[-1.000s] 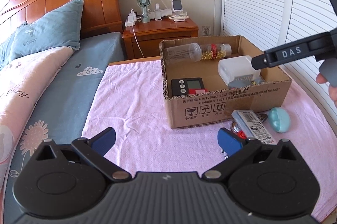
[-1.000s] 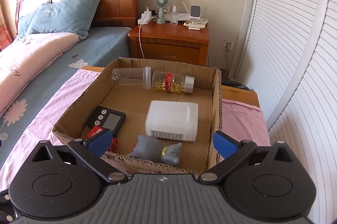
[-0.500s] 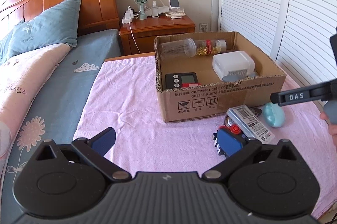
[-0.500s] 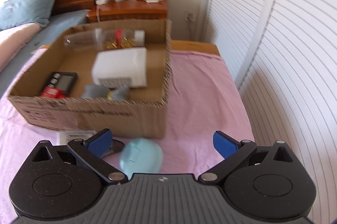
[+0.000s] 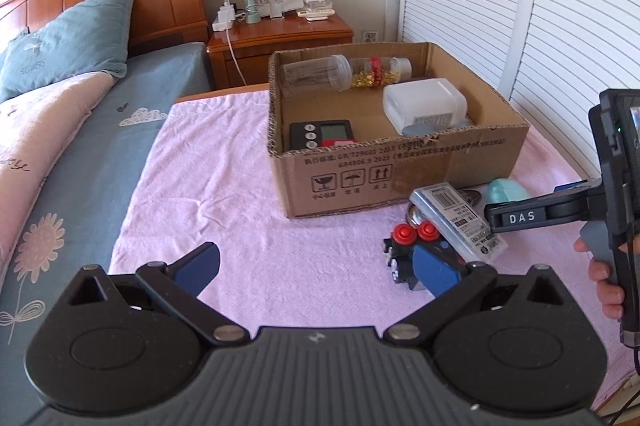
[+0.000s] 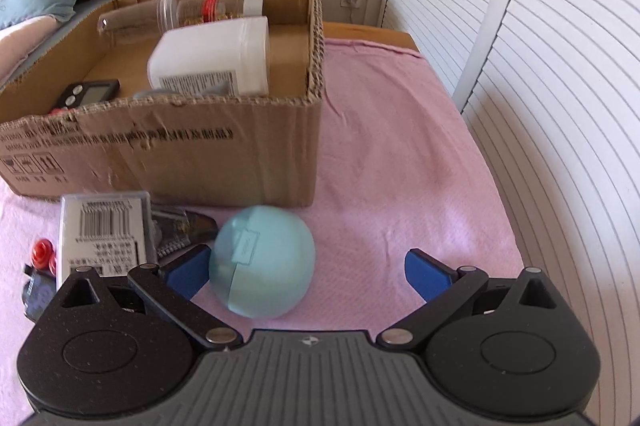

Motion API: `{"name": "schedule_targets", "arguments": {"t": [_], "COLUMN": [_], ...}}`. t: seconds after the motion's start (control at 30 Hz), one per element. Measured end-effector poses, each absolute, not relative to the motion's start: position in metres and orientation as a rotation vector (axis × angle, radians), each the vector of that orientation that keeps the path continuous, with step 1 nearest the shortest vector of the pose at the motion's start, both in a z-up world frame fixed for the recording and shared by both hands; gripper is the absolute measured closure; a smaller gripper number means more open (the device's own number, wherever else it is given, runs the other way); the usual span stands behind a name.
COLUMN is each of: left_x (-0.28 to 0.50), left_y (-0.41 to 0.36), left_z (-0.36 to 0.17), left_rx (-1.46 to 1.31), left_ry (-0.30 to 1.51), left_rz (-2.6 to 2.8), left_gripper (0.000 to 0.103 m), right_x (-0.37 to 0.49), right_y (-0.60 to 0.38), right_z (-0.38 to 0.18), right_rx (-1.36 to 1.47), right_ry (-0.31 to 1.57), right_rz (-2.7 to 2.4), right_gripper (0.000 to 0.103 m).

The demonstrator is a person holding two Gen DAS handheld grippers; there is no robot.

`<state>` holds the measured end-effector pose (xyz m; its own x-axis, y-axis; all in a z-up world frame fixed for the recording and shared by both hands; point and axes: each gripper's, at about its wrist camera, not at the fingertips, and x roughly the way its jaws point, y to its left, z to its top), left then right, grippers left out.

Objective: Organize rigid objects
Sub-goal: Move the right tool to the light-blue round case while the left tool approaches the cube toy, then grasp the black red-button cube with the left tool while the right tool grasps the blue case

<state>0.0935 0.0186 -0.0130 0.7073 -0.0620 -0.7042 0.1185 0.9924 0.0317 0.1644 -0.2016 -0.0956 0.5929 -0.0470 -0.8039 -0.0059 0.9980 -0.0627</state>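
Box: the cardboard box (image 6: 168, 161) sits on the pink cloth (image 6: 400, 145). It already has a white tub (image 6: 212, 59), a clear bottle (image 6: 200, 9) and a black timer (image 6: 86, 91) in it.
Things still out: a round blue case (image 6: 264, 262), a flat pack with a barcode (image 6: 106, 234) and a black toy with red knobs (image 5: 412, 250) all lie just in front of the box.
Right gripper: the right gripper (image 6: 308, 274) is wide open and holds nothing. The blue case lies between its fingers, close to the left one.
Left gripper: the left gripper (image 5: 316, 266) is wide open too, with nothing in it. It hangs over the cloth in front of the box, near the toy.
Could roll: the blue case is round and smooth. If the fingers close off to one side, I think it may pop out and roll away from the box.
Could bump: the pack lies just beside the case. The left finger may push it or catch it too.
Could drop: if the case is lifted too low, it may hit the front wall of the box and fall.
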Motion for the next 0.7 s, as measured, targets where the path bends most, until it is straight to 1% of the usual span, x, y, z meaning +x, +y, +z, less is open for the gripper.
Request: {"name": "schedule_targets", "arguments": {"t": [0.2,0.57,0.7], "left_x": [0.100,0.118,0.118], "left_y": [0.008,-0.015,-0.020], "left_z": [-0.028,-0.077,-0.084], "left_rx": [0.067,0.053,0.068], "left_ry": [0.823,0.964,0.931], "left_rz": [-0.158,-0.214,-0.200], "left_gripper": [0.001,0.001,0.001], "right_x": [0.157,0.154,0.152], "right_y": [-0.214,-0.218,-0.218], "right_z": [-0.099,-0.099,-0.099], "right_rx": [-0.022,-0.029,-0.033], "right_ry": [0.940,0.921,0.918], "right_rz": [-0.013,0.010,0.017], "right_gripper": [0.000,0.000,0.000]}}
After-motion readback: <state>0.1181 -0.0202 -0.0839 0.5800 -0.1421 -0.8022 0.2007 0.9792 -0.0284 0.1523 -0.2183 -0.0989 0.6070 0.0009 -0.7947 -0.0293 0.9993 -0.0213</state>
